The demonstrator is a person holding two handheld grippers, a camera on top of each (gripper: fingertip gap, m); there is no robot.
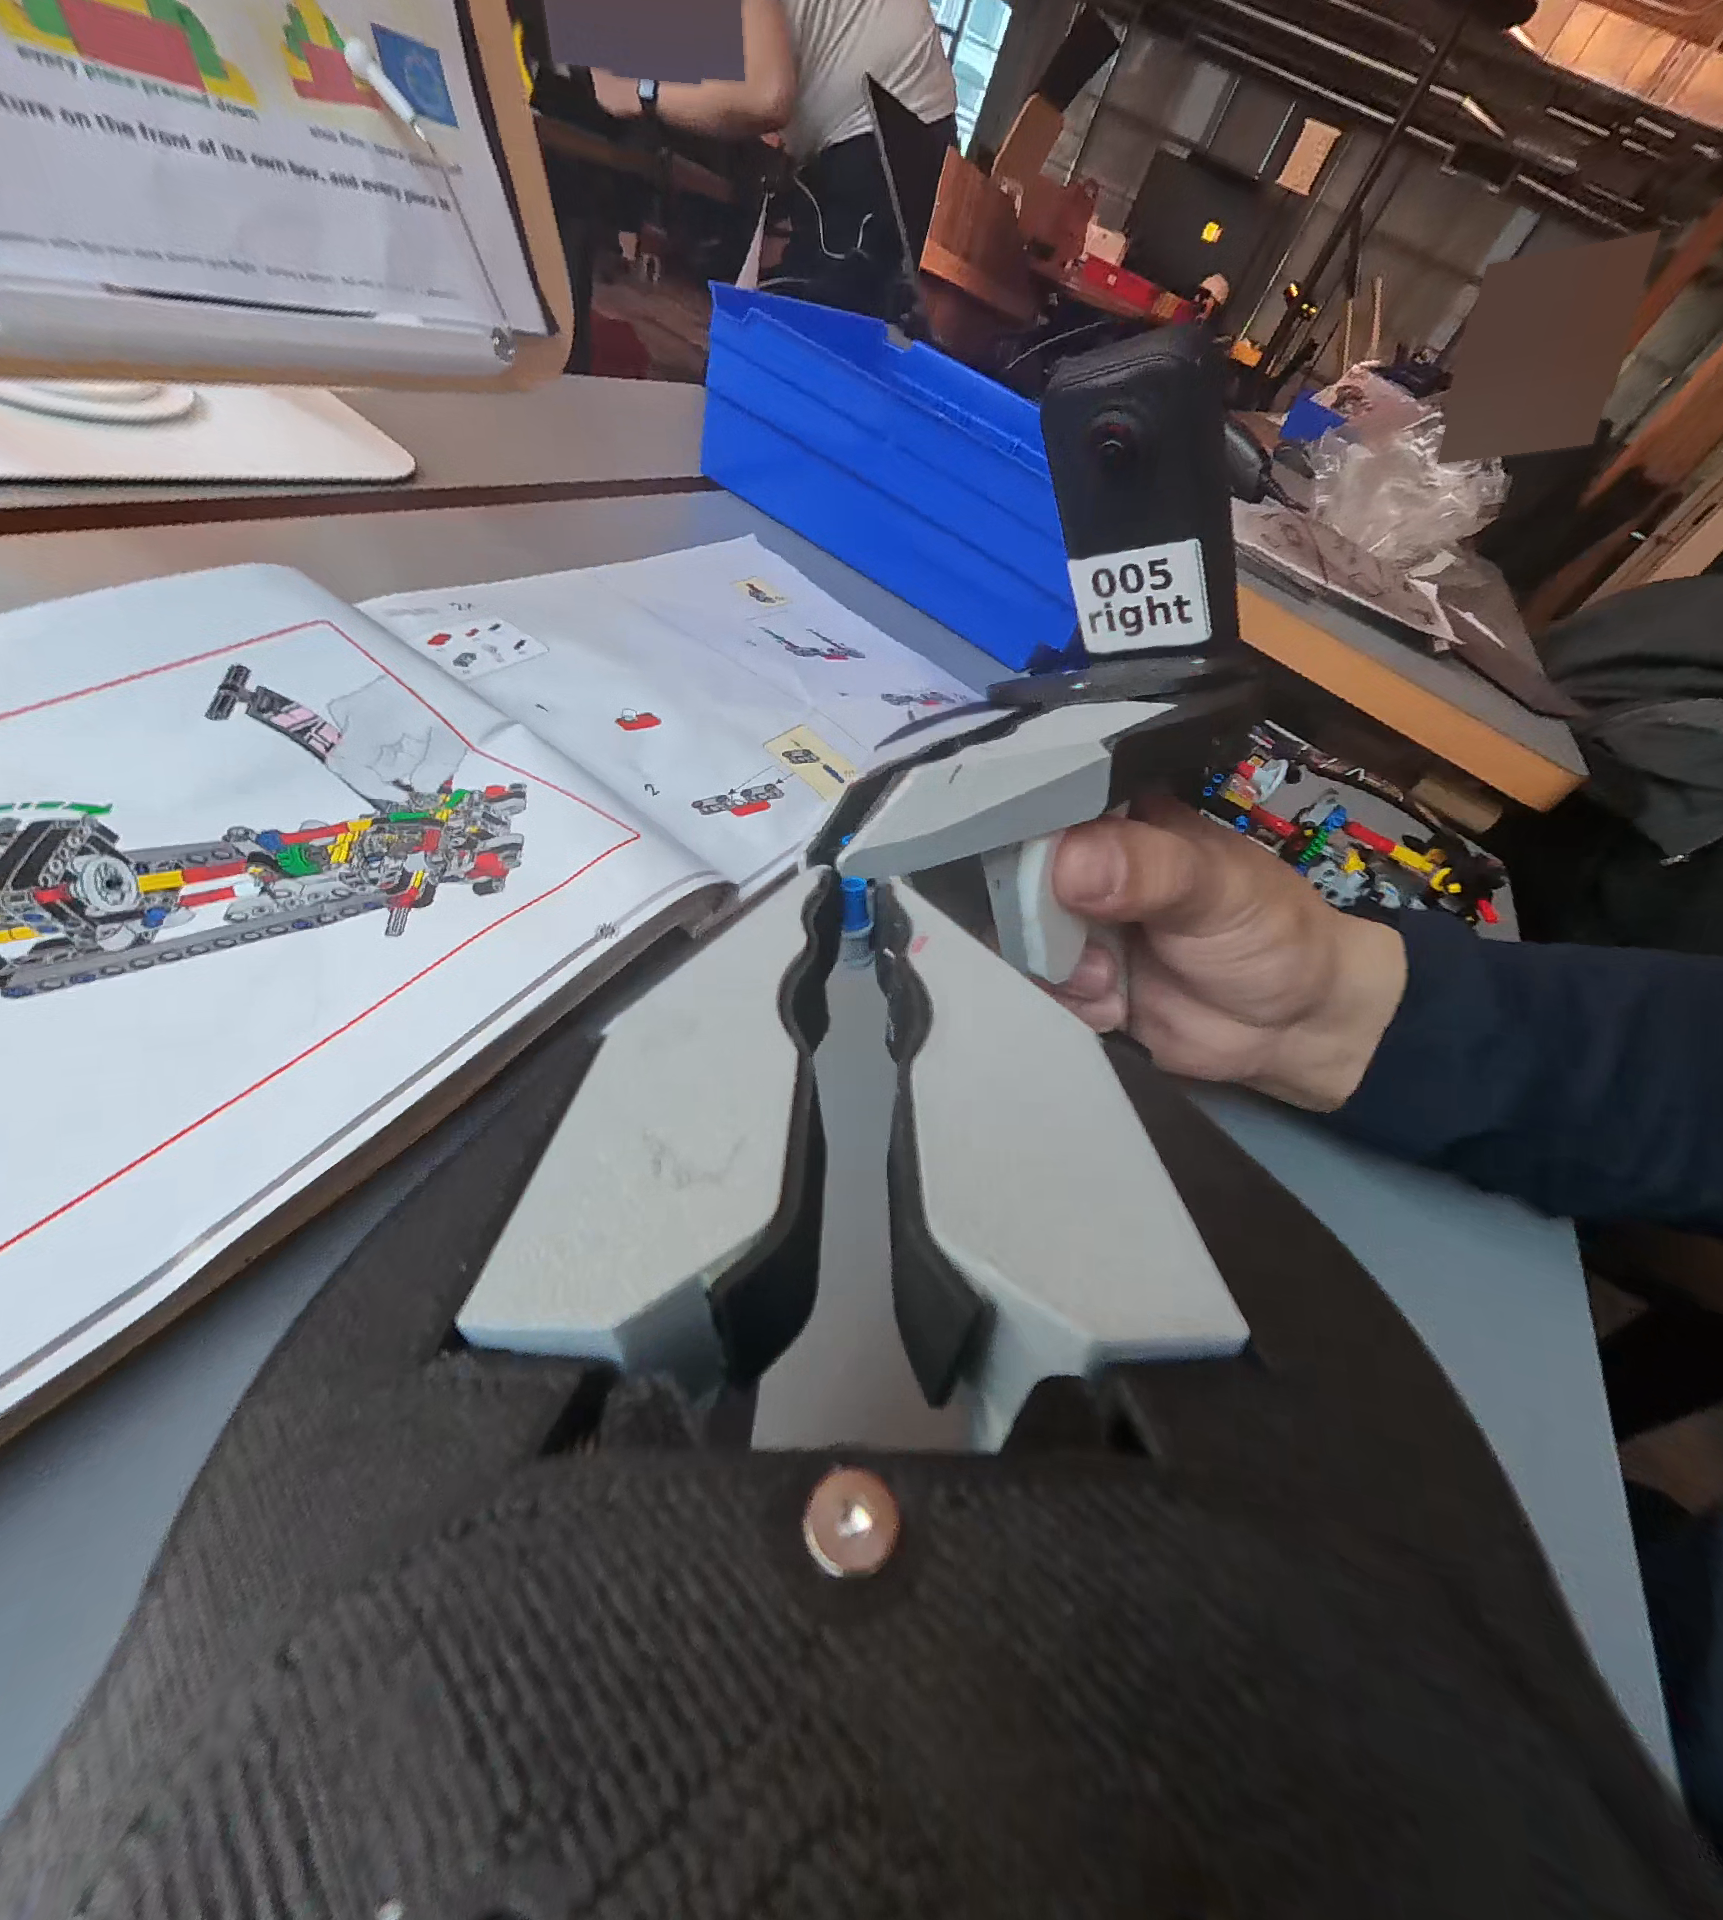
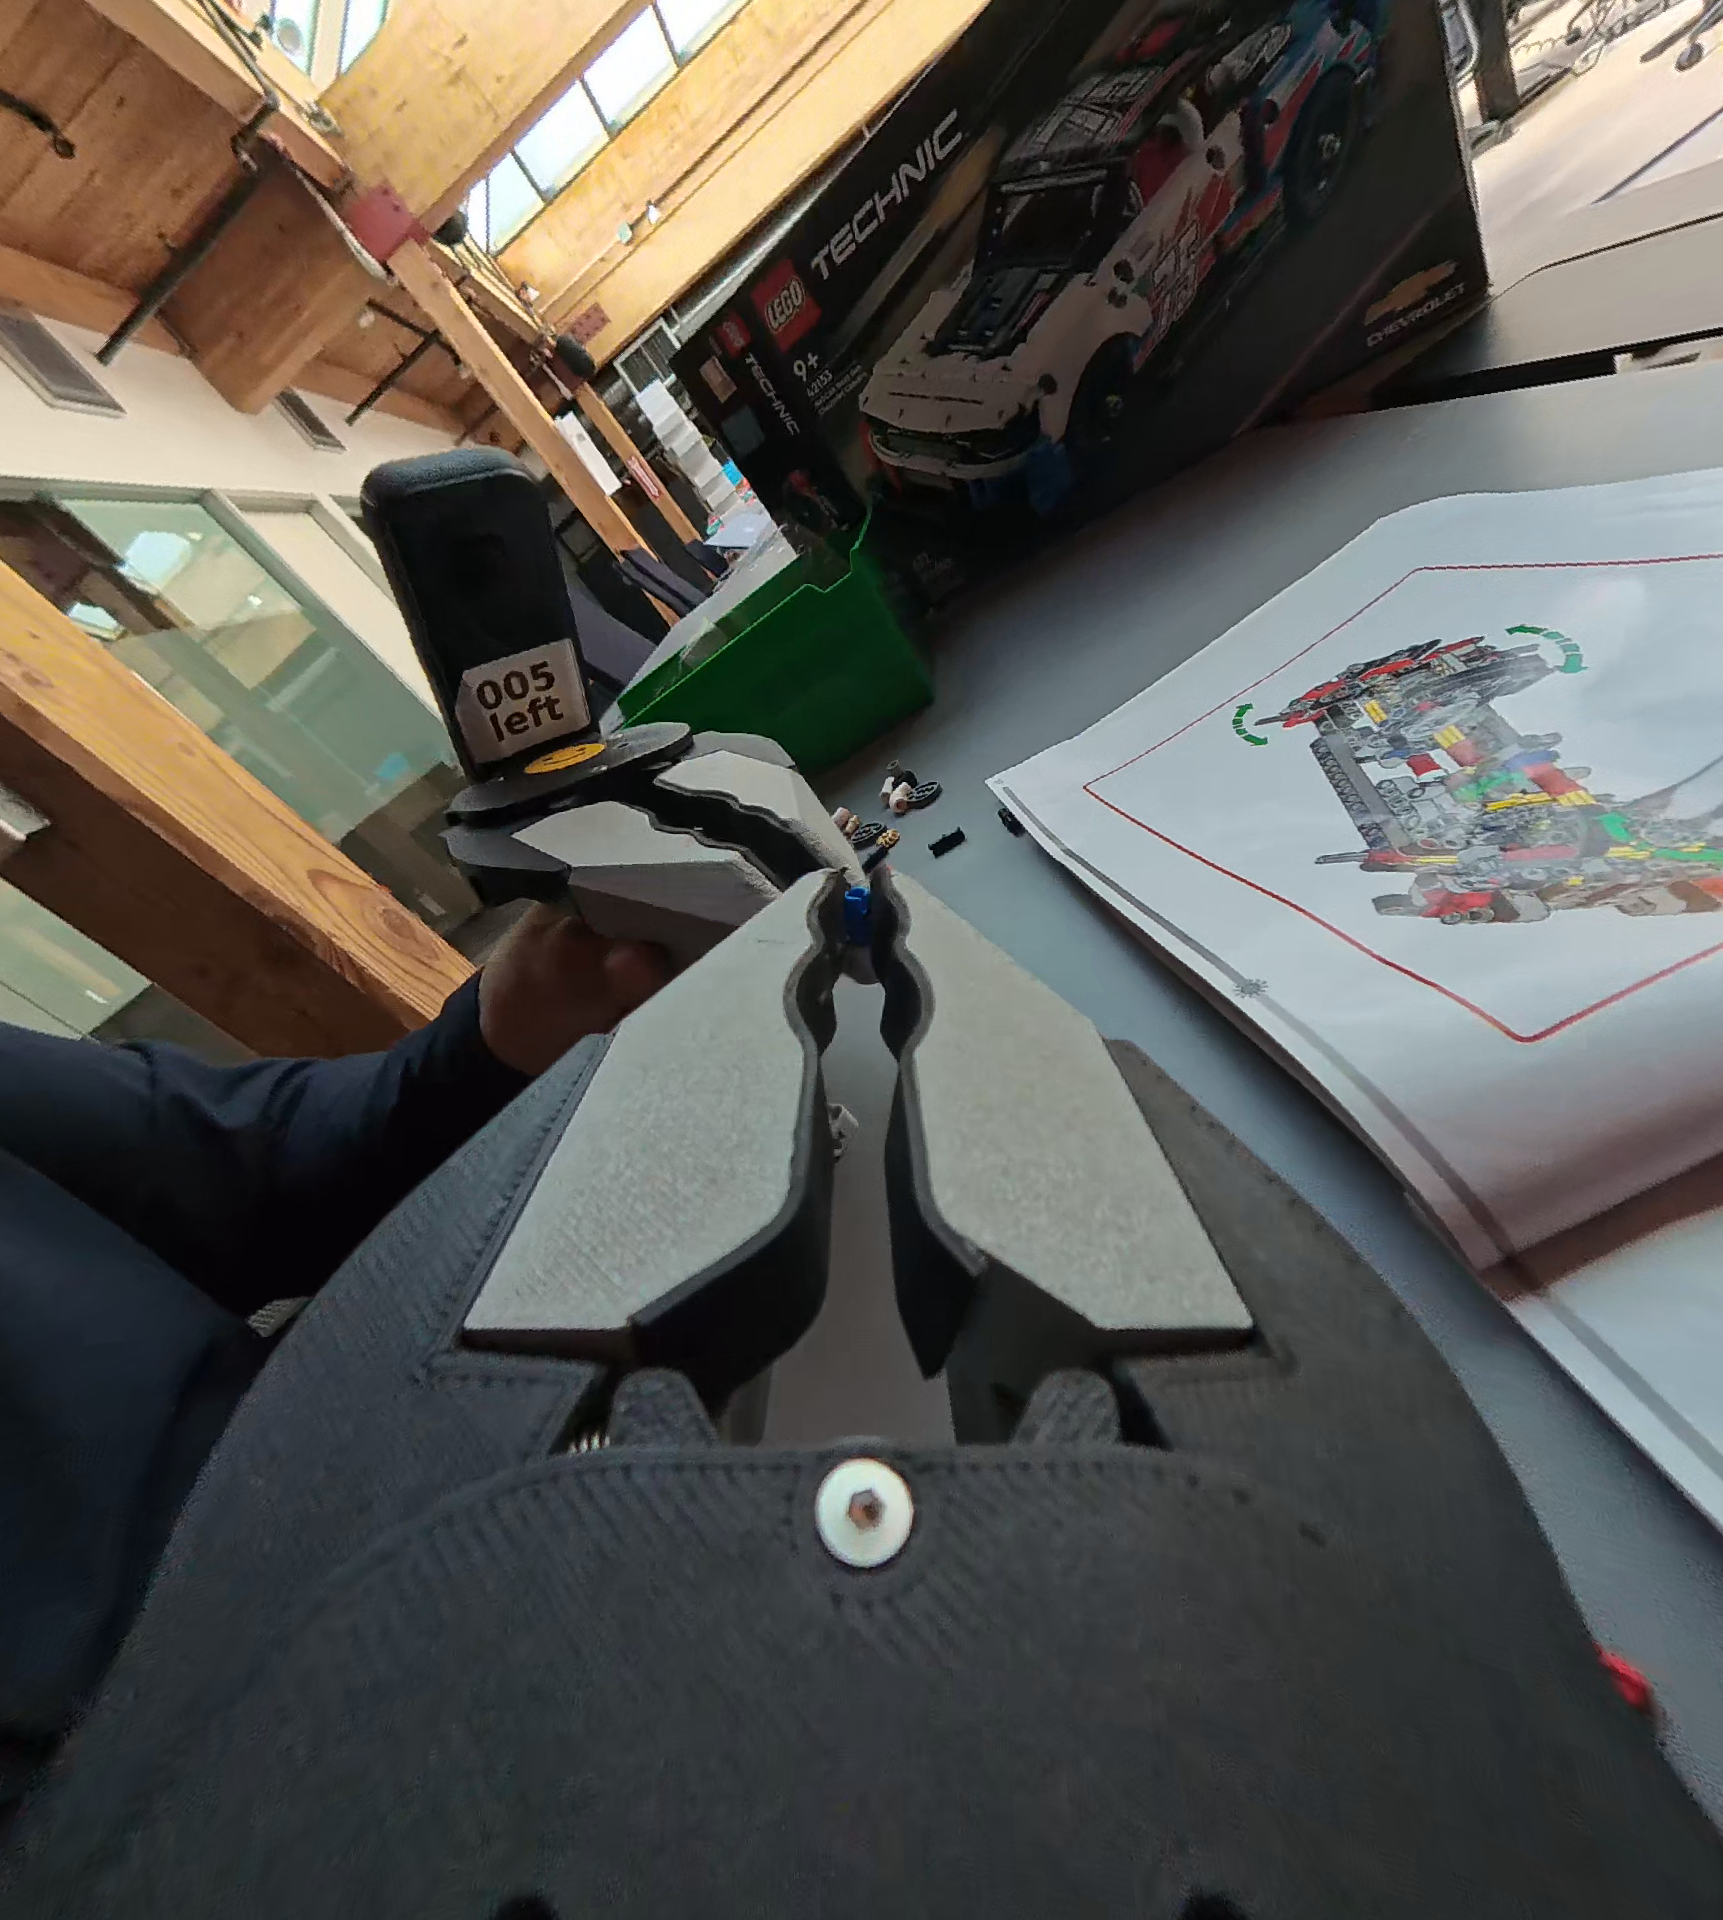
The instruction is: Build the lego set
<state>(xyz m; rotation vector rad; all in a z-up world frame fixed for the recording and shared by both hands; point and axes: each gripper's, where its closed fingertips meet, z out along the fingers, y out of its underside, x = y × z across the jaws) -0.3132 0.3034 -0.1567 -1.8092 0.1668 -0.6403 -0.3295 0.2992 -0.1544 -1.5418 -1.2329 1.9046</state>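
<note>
Just off the open instruction booklet, both grippers are meeting tip to tip: the left gripper and right gripper are each clamping the same small blue pin, its long axis lying along the left fingers, blue end outward.

The left gripper pinches a small blue pin, the right gripper touching its tip.

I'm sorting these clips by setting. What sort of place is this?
Probably a shared workshop or maker space with a brick-building station: an open instruction booklet on a grey table, a model car kit box, loose small parts, exposed timber beams overhead.
</note>
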